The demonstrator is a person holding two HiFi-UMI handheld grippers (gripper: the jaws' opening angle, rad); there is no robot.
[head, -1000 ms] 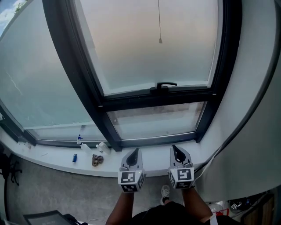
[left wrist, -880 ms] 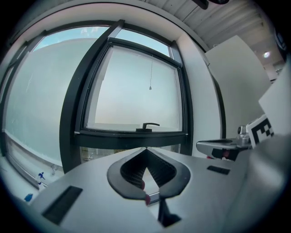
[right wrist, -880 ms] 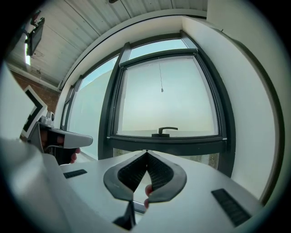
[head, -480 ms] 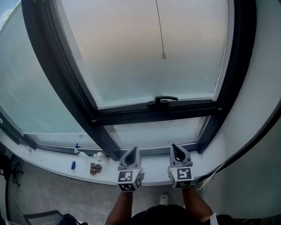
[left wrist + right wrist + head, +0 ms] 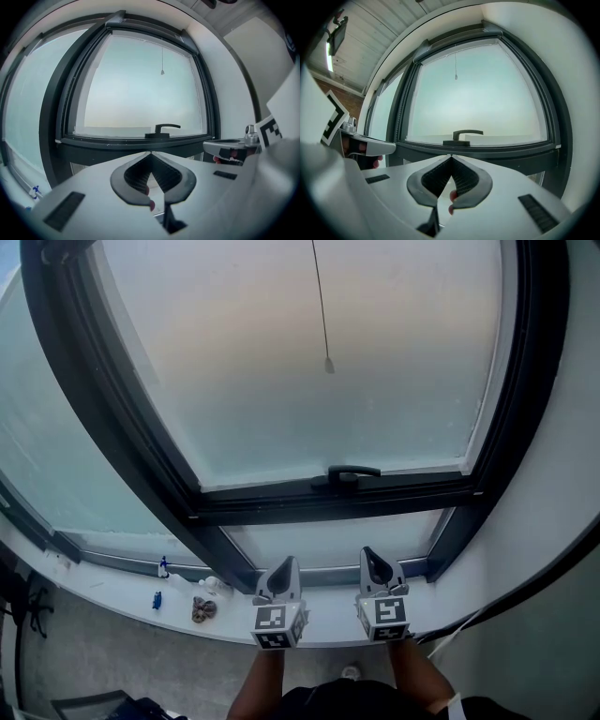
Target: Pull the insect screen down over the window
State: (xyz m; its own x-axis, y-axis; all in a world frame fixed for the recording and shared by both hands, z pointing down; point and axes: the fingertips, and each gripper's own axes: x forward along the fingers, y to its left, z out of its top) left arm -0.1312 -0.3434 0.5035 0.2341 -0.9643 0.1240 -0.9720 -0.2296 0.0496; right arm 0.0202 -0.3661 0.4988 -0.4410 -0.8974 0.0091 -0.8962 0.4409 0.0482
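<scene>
A dark-framed window [image 5: 525, 409] fills the head view, its pane pale and frosted. A thin pull cord with a small end weight [image 5: 329, 365] hangs down the middle of the pane; the cord's weight [image 5: 162, 72] shows high in the left gripper view, and the weight [image 5: 456, 77] shows in the right gripper view too. A black window handle [image 5: 345, 473] sits on the lower sash bar. My left gripper [image 5: 286, 567] and right gripper [image 5: 370, 561] are side by side over the sill, both shut and empty, well below the cord.
A white sill [image 5: 112, 592] runs along the bottom, with a small blue item [image 5: 157, 600], a white bottle [image 5: 214, 586] and a brownish clump [image 5: 201, 610] at its left. A white wall [image 5: 562, 549] stands at the right, with a cable [image 5: 450, 634] hanging beside it.
Both grippers have moved in toward the window, staying shut. The window looms larger and the sill items have slid left and down in the head view.
</scene>
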